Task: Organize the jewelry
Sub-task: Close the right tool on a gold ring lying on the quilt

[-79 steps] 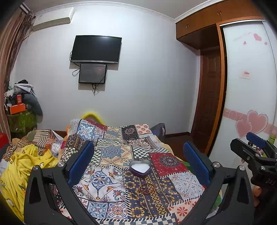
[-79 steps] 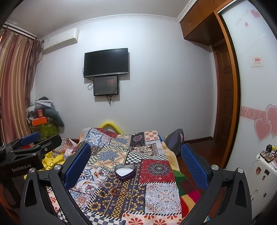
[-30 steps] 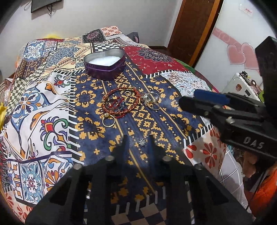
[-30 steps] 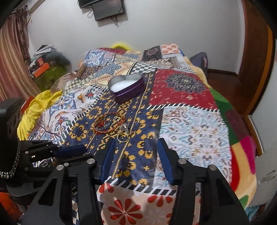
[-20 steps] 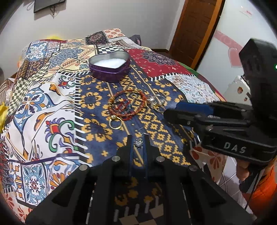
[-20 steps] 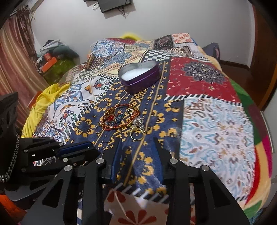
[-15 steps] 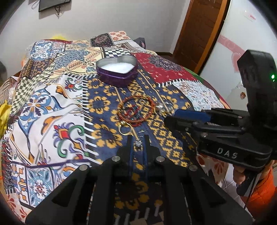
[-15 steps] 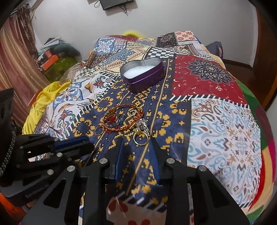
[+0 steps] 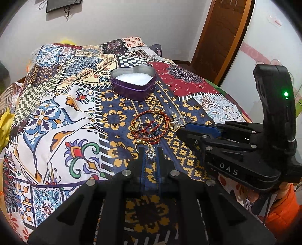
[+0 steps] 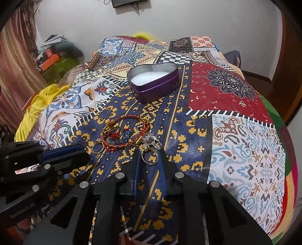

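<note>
Left gripper jaws pinched on a small silver snowflake charm, apparently for transfer. Right gripper jaws narrow, straddling a gold ring on the patchwork bedspread, not clearly clamped. Beyond: red braided bracelet, then the open heart-shaped tin, the likely destination.

1. A home bedroom is shown: a bed is seen, spread with a patchwork quilt of floral, checked and paisley squares.
2. Beyond the quilt's far end, a dark screen is mounted on the white wall.
3. Left of the quilt, striped curtains are hung, with heaped clothes and boxes piled by them.
4. Right of the quilt, a wooden door and a white wardrobe panel with pink decoration are seen.
</note>
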The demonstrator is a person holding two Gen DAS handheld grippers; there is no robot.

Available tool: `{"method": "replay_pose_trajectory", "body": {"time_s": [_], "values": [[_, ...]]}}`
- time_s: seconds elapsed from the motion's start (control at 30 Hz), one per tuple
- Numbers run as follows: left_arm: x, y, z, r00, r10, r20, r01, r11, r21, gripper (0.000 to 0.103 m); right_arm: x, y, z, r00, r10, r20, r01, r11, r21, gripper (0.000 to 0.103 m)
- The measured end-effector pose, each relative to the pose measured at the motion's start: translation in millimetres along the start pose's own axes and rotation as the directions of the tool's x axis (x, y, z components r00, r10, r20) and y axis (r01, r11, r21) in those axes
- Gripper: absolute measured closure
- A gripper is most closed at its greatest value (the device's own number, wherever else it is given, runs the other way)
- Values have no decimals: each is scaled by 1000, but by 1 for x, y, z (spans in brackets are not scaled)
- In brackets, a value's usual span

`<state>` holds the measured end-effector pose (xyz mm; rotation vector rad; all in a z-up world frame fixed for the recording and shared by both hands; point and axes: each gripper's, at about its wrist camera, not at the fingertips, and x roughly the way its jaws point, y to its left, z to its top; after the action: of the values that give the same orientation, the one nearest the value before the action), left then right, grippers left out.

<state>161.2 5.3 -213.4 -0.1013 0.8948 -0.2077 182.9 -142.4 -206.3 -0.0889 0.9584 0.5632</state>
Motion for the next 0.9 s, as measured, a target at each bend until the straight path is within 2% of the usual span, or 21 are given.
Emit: {"method": "replay_pose_trajectory", "body": {"time_s": [0.1, 0.2, 0.57, 0.67, 0.7, 0.8, 0.83, 0.9], "values": [[-3, 1, 1, 1000, 6, 8, -6, 1000, -4, 94, -1, 3, 0, 1000, -9, 8, 9, 1000, -5, 88], [-7, 2, 3, 1000, 12, 22, -12, 1000, -6, 94, -4, 2, 0, 1000, 10, 8, -11, 1000, 10, 98], [-25, 1, 10, 997, 27, 77, -26, 1000, -9, 94, -19, 1, 0, 1000, -7, 27, 7, 1000, 15, 98], [-27, 1, 10, 996, 26, 81, -26, 1000, -11, 94, -18, -2, 0, 1000, -11, 9, 10, 1000, 21, 98], [-28, 1, 9, 996, 24, 82, -23, 1000, -13, 94, -16, -2, 0, 1000, -13, -4, 13, 1000, 26, 95], [-28, 2, 9, 997, 21, 81, -20, 1000, -16, 94, -12, -3, -2, 999, 17, -37, -15, 999, 41, 76], [-28, 3, 8, 997, 21, 80, -20, 1000, -17, 94, -12, -2, -2, 999, 27, -30, -26, 999, 47, 74], [-27, 3, 8, 997, 22, 78, -21, 1000, -19, 94, -10, 1, -1, 1000, -5, -25, 6, 1000, 25, 74]]}}
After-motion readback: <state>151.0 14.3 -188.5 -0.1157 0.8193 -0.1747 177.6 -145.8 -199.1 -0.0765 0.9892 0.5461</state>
